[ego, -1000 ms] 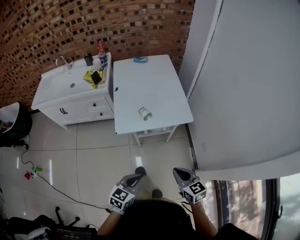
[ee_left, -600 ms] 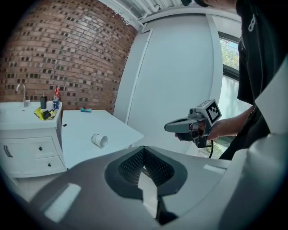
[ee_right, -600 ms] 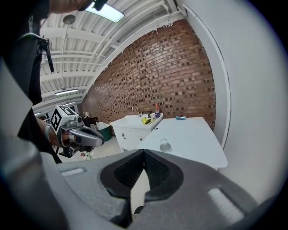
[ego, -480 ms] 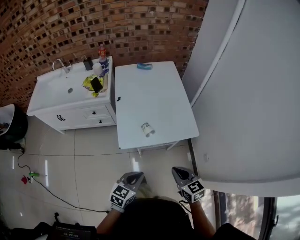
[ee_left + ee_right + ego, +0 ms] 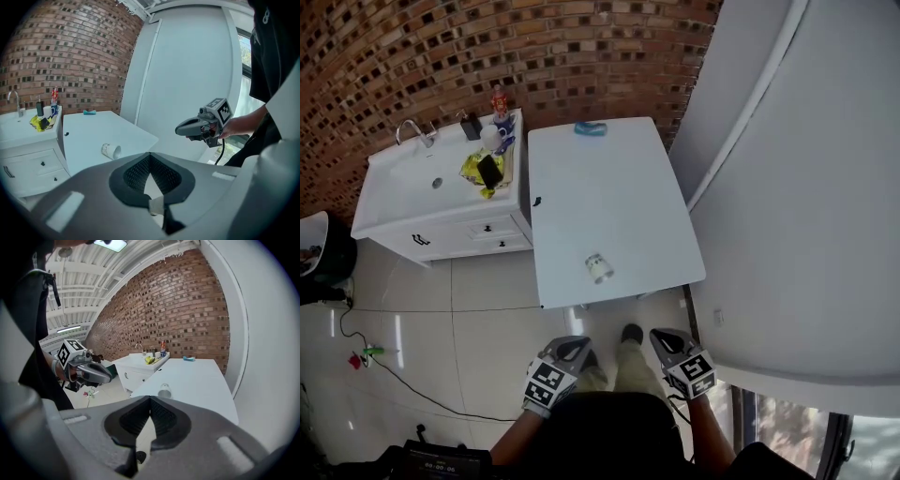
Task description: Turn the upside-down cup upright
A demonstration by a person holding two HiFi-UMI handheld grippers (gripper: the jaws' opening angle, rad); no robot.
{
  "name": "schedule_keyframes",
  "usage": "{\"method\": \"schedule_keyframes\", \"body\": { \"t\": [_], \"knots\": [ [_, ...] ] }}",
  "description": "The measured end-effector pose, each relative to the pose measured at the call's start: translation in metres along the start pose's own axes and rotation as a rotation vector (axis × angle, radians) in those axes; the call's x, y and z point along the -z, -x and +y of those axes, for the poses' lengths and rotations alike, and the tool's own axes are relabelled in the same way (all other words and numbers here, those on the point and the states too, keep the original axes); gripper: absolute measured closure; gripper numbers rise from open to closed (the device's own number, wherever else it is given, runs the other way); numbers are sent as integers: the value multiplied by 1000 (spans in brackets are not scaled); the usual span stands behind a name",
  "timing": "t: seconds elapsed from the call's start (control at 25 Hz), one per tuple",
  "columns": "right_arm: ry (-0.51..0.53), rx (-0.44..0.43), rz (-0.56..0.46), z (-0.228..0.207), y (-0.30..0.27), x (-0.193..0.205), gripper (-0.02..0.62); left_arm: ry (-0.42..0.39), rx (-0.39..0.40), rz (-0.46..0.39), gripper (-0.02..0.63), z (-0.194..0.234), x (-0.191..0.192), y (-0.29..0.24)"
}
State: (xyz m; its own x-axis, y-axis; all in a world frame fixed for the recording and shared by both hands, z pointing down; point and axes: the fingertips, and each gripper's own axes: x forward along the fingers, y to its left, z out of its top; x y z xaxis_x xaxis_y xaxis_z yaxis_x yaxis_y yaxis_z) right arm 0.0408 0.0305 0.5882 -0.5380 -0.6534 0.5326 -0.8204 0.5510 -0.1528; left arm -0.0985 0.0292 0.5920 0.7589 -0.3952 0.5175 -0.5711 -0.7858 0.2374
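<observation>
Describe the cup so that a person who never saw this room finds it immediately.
Look at the white table standing against the brick wall. The cup lies near its front edge, far from the wall. It is small, white, on its side, alone there; the blue object lies at the wall end.

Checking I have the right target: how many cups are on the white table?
1: the cup lies on its side near the table's near edge. Nothing there could hide another.

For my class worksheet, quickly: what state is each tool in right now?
Left tool: closed, holding nothing.
Right tool: closed, holding nothing.
</observation>
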Motion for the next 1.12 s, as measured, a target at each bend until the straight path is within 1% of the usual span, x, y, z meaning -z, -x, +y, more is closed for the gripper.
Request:
{"method": "schedule_keyframes", "body": {
  "t": [0.12,0.24,0.32,0.52,0.6,0.68,0.92,1.12],
  "knots": [
    [19,-48,24,-19,-19,-2,603,13,-21,20,591,10,-5,-17],
    [47,-100,49,-40,-44,-5,603,39,-22,-2,591,21,-15,-38],
    [74,-145,67,-54,-62,-8,603,51,-31,0,591,29,-17,-57],
    [161,-254,125,-86,-97,-11,603,60,-86,53,591,50,-20,-98],
    [191,-295,119,-95,-107,-18,603,72,-109,69,591,57,-23,-110],
    [200,-328,123,-105,-115,-20,603,78,-131,87,591,62,-25,-121],
    [224,-417,176,-122,-128,-17,603,84,-187,141,591,69,-21,-143],
    [249,-461,224,-128,-139,-6,603,80,-203,185,589,75,-15,-160]
  ]
}}
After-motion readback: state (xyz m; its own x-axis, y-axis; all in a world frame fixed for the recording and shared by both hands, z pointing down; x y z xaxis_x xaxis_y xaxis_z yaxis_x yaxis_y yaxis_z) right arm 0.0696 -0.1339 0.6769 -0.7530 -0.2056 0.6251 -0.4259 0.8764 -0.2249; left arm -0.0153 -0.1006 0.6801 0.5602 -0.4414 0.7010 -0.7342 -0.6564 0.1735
